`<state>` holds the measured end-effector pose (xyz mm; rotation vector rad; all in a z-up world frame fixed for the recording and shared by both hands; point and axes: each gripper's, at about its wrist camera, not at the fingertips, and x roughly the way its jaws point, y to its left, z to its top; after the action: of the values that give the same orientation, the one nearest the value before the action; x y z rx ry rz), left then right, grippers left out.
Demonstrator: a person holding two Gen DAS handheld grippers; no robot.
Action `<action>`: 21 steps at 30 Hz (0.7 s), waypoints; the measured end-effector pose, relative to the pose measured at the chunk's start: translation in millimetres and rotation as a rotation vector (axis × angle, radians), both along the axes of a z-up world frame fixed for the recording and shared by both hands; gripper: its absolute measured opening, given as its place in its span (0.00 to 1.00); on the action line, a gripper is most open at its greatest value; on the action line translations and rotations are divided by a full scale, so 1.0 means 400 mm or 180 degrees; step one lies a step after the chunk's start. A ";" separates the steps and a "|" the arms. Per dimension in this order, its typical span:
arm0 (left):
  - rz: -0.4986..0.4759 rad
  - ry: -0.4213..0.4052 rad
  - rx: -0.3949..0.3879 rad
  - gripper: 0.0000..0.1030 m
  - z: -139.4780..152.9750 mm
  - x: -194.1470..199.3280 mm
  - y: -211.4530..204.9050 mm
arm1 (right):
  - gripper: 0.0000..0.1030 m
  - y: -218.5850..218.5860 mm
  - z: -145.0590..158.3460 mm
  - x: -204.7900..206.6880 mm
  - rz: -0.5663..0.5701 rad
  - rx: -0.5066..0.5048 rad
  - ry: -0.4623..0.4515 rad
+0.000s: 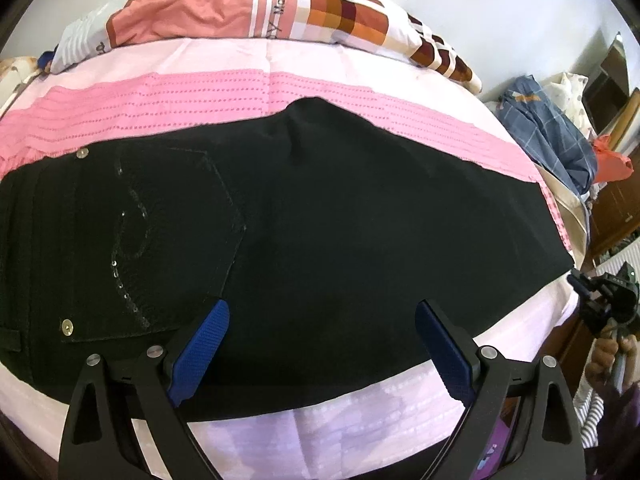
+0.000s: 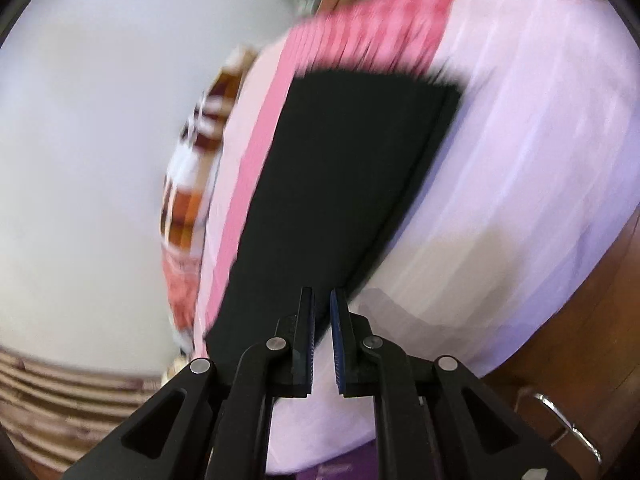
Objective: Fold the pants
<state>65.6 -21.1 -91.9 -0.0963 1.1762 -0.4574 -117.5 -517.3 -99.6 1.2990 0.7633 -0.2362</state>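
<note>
With the left tongs [image 1: 322, 344] gaping empty and the right tongs [image 2: 322, 344] nearly closed on nothing, the black sequin-pocketed pants [image 1: 320, 220] are lying half-folded along the bed's [image 1: 360, 412] near edge, risking a crooked fold from a one-layer pinch.

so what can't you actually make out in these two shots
- Pants: waistband end cut off by the left wrist view's left edge.
- Far hem: smeared by motion blur in the right wrist view.
- Right claw: narrow gap shows, but whether the pads meet lower down is hidden.
- Pillow lettering: too small to read.
</note>
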 end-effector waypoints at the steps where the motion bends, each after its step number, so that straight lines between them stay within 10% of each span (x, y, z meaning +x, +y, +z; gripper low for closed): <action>1: -0.0014 -0.0017 -0.0025 0.91 0.004 -0.004 -0.004 | 0.10 -0.027 -0.001 -0.009 -0.0059 -0.0017 0.0006; 21: -0.0343 0.0018 0.0141 0.91 0.016 -0.013 -0.129 | 0.12 -0.226 -0.063 -0.008 -0.0426 0.0099 -0.0037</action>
<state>60.4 -72.8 -85.6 0.0042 1.2002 -0.5259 -120.8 -607.7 -124.6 1.3816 0.6730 -0.3250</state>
